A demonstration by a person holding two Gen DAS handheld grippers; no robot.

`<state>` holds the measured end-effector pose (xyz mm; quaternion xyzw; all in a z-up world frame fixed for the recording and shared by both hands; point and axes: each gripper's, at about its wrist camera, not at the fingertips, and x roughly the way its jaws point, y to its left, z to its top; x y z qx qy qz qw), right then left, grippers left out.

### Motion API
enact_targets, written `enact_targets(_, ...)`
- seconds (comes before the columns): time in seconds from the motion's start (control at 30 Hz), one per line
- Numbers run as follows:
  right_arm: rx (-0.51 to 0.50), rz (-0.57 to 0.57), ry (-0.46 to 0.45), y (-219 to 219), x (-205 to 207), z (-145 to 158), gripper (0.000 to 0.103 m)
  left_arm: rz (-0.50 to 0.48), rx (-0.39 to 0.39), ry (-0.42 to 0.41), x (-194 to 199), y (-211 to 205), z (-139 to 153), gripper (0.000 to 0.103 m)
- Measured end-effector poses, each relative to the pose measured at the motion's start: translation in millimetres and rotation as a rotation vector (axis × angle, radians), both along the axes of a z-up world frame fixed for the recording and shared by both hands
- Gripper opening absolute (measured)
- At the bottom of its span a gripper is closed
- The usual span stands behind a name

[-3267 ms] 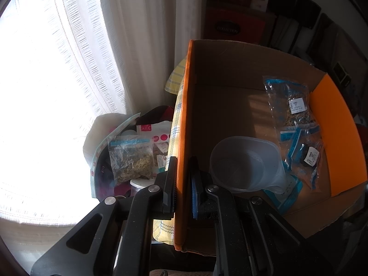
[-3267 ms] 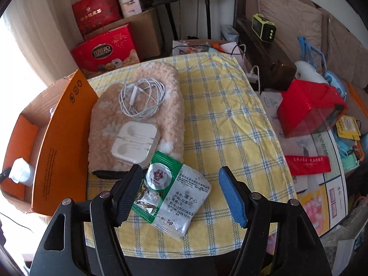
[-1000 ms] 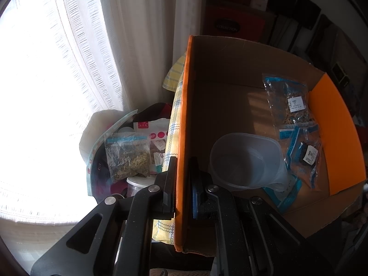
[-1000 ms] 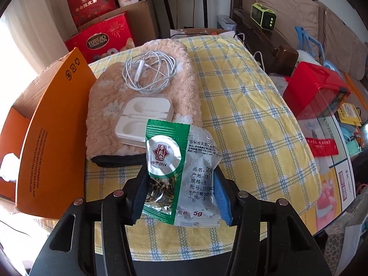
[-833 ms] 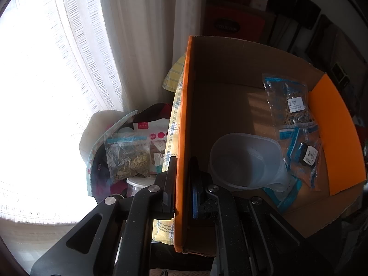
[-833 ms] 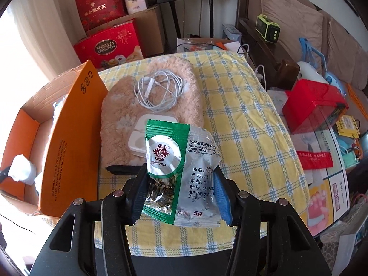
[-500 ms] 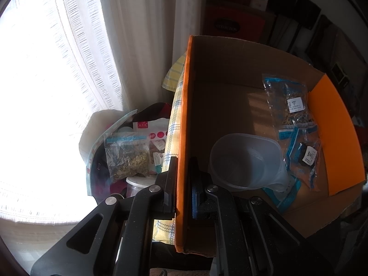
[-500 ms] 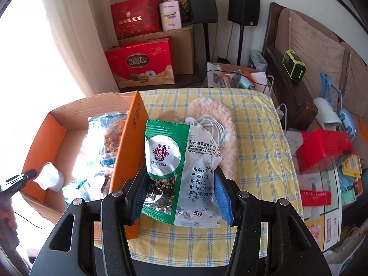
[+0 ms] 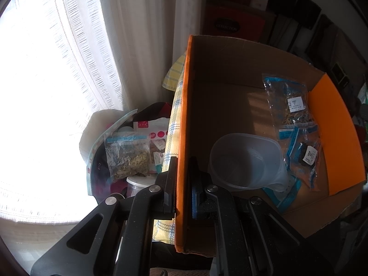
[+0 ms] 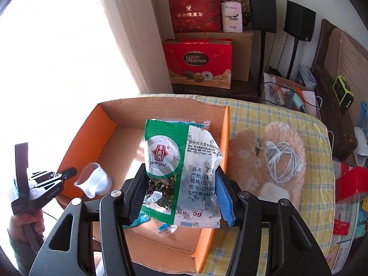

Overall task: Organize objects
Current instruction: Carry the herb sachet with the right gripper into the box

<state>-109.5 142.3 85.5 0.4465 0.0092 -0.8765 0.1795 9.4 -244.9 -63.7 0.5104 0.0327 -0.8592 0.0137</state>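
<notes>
My right gripper is shut on a green and silver herb packet and holds it above the open orange cardboard box. My left gripper is shut on the box's left side wall; it also shows in the right wrist view. Inside the box lie a clear plastic measuring cup, also in the right wrist view, and clear zip bags of dried herbs.
On the yellow checked tablecloth right of the box lie fuzzy beige slippers, white earphones and a white earphone case. Red gift boxes stand behind. A bag of packets sits by the curtain.
My right gripper has carried the herb packet up and to the left, from over the slippers to over the open box. The left gripper has held still on the box wall.
</notes>
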Motion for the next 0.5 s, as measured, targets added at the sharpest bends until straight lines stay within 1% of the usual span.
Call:
enact_targets(0.13,-0.018,0.053,-0.042,-30,-10,-11,0.056,-0.001,0.003,0.0,0,-1,0,0.008)
enact_targets(0.27,-0.027,0.08,-0.08,-56,-19,-25,0.056,0.001,0.009,-0.001,1,-3,0,0.008)
enact_targets(0.3,-0.033,0.085,-0.089,-62,-21,-29,0.058,0.0,0.008,-0.001,1,-3,0,0.008)
enact_targets(0.33,-0.041,0.085,-0.097,-67,-24,-32,0.062,0.0,0.008,-0.001,1,-3,0,0.008)
enact_targets(0.43,-0.069,0.083,-0.117,-77,-30,-40,0.064,0.0,0.008,-0.001,1,-3,0,0.008)
enact_targets(0.5,-0.064,0.08,-0.131,-80,-32,-45,0.065,0.001,0.009,-0.001,1,-3,0,0.008)
